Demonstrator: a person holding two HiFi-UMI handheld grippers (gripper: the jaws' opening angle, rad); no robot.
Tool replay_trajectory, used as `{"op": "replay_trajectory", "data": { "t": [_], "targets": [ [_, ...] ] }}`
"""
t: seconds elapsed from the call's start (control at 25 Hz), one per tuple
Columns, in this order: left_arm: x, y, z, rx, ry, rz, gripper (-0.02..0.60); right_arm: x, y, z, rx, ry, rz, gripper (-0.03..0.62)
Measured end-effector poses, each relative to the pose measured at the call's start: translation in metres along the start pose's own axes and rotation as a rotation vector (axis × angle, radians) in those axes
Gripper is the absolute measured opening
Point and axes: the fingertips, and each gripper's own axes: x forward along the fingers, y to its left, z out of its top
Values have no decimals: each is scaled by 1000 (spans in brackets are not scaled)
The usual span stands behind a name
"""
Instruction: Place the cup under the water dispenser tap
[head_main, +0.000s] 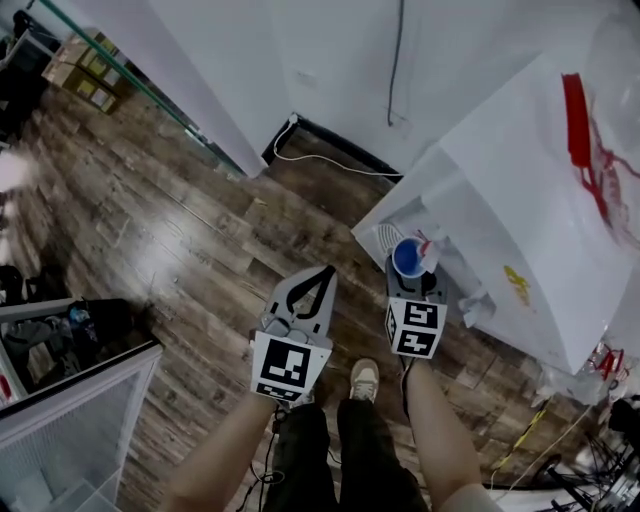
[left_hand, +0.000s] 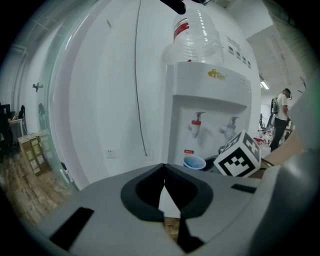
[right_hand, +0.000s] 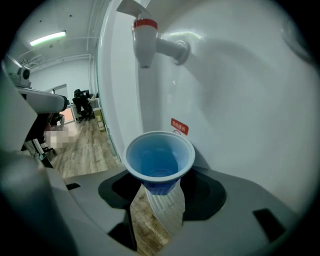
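Grips blue cup (right_hand: 159, 159) (head_main: 409, 257) by its lower part between the jaws of right gripper (right_hand: 157, 195) (head_main: 413, 275), rim up, in the recess of white water dispenser (head_main: 500, 190). Sets it below red-capped tap (right_hand: 145, 42), clear of the spout. Cannot tell whether its base rests on anything.

Stretches right forearm (head_main: 440, 420) forward and down toward the dispenser's front, marker cube (head_main: 415, 328) facing up. Holds left gripper (head_main: 318, 280) just beside the right one over wood floor (head_main: 180, 230), jaws together at the tips, nothing between them. Runs left forearm (head_main: 225, 450) roughly parallel to the right.

Shows, from the left gripper view, 2 taps on the dispenser, 1 red, 1 grey tap (left_hand: 231, 125), under clear bottle (left_hand: 197, 35).
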Motion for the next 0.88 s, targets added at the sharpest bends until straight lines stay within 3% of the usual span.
{"op": "replay_trajectory", "data": {
  "t": [0.44,0.72,0.88],
  "targets": [
    [5,-2,-13,-13,41,-18,6,12,3,-19,2,70,4,280],
    [-7,-11,-2,-1,87,-43,6,-13,6,-29,87,134,15,321],
    [-25,-19,14,9,107,-55,6,-43,17,-26,91,166,17,297]
  ]
}}
